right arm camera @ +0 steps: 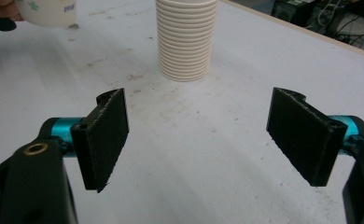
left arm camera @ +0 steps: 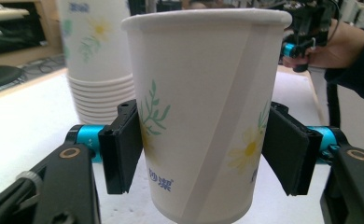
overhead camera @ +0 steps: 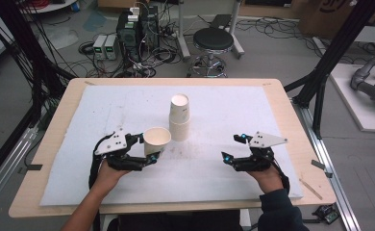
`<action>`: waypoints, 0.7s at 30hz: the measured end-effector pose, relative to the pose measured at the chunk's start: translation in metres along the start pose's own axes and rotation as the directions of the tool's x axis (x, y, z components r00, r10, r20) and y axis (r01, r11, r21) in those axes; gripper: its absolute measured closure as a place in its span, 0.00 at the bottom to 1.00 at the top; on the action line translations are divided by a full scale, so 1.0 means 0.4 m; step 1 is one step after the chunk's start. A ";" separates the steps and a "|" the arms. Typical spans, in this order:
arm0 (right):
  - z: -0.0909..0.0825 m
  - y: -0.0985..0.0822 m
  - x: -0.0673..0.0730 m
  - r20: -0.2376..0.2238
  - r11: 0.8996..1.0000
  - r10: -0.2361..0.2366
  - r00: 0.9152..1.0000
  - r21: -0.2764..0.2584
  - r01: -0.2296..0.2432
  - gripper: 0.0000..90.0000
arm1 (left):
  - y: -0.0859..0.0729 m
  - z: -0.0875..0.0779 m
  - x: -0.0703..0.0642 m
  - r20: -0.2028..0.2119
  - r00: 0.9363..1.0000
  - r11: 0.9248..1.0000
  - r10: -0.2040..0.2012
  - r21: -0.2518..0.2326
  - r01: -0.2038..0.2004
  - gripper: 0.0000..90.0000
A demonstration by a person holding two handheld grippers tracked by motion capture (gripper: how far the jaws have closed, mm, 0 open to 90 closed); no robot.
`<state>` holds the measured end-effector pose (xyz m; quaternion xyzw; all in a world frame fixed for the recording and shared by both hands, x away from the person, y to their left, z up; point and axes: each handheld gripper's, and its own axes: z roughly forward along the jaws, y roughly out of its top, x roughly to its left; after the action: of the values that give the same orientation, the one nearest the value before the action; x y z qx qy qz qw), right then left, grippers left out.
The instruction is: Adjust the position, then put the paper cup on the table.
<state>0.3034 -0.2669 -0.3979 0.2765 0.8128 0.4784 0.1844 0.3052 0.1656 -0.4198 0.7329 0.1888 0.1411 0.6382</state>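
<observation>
Gripping 1 paper cup (left arm camera: 203,116) between 2 black pads, the left gripper (overhead camera: 147,147) is holding it upright, mouth up and long axis vertical, just beside the stack of cups (overhead camera: 180,117) near the middle of the white mat (overhead camera: 80,178). Its own gripper view is showing what the high view cannot: a printed daisy and green leaf sprig on the smooth, tapering wall, a diagonal seam, a rolled rim, and blue lettering near the base. Over on the right gripper view, the stack is showing its ribbed column of nested rims on the scuffed, stained mat, while the right gripper (right arm camera: 196,140) is standing with jaws spread wide and nothing between them, low over the mat, well apart from the cups.
</observation>
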 end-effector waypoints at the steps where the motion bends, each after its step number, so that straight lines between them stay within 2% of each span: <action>1: -0.001 0.000 -0.001 0.007 1.000 -0.002 1.000 -0.006 0.002 0.24 | 0.000 -0.005 0.002 -0.006 1.000 1.000 -0.002 -0.008 0.002 0.37; 8: -0.008 -0.003 -0.003 0.024 1.000 -0.003 1.000 -0.014 0.003 0.24 | 0.001 -0.029 0.016 -0.050 0.999 0.998 -0.001 -0.057 -0.002 0.37; 12: -0.009 -0.004 -0.004 0.028 1.000 0.003 1.000 -0.013 -0.003 0.24 | 0.003 -0.045 0.036 -0.103 0.995 0.997 -0.010 -0.082 0.001 0.36; 14: -0.010 -0.005 -0.004 0.027 1.000 0.007 1.000 -0.012 -0.006 0.24 | 0.004 -0.053 0.051 -0.140 0.990 0.996 -0.021 -0.094 0.008 0.36; 18: -0.005 -0.008 -0.005 0.032 1.000 0.008 0.999 -0.009 -0.007 0.24 | 0.001 -0.056 0.085 -0.213 0.975 0.990 -0.062 -0.137 0.033 0.37; 21: -0.003 -0.010 -0.006 0.030 1.000 0.009 0.999 -0.007 -0.009 0.24 | -0.011 -0.049 0.109 -0.268 0.959 0.988 -0.094 -0.143 0.057 0.37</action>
<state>0.3034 -0.2707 -0.4005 0.2867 0.8070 0.4778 0.1956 0.3349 0.2034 -0.4226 0.6543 0.2931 0.2290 0.6585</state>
